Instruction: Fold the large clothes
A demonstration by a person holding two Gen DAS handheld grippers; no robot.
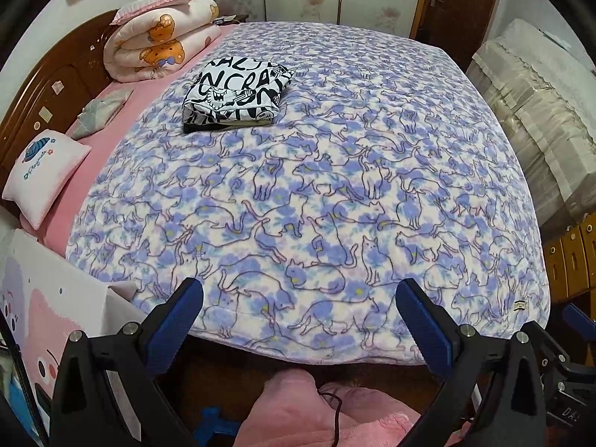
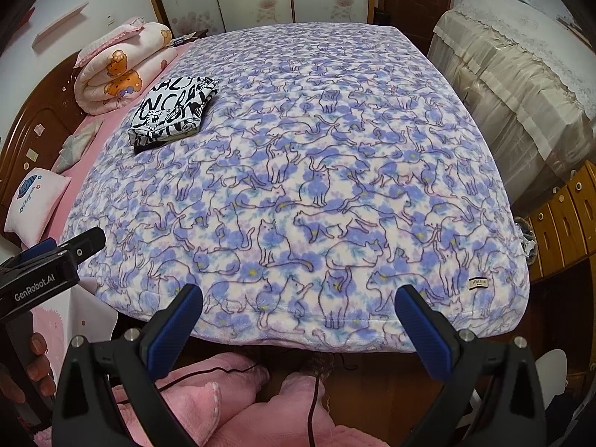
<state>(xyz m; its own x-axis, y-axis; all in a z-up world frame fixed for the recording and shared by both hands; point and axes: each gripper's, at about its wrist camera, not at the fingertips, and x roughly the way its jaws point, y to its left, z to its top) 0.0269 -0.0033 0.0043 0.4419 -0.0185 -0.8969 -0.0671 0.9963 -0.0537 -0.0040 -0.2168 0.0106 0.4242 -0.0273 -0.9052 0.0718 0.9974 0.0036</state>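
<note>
Folded black-and-white lettered garment lying far left on purple cat-print fleece blanket; left gripper and right gripper spread wide, empty, near edge.

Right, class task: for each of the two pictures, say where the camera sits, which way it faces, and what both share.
Left wrist: on the left gripper at the bed's foot edge, facing the headboard; open blue fingers show.
Right wrist: on the right gripper, same facing; the left gripper shows at left.
Shared: cat-print blanket, folded black-and-white garment, rolled bear quilt.
</note>
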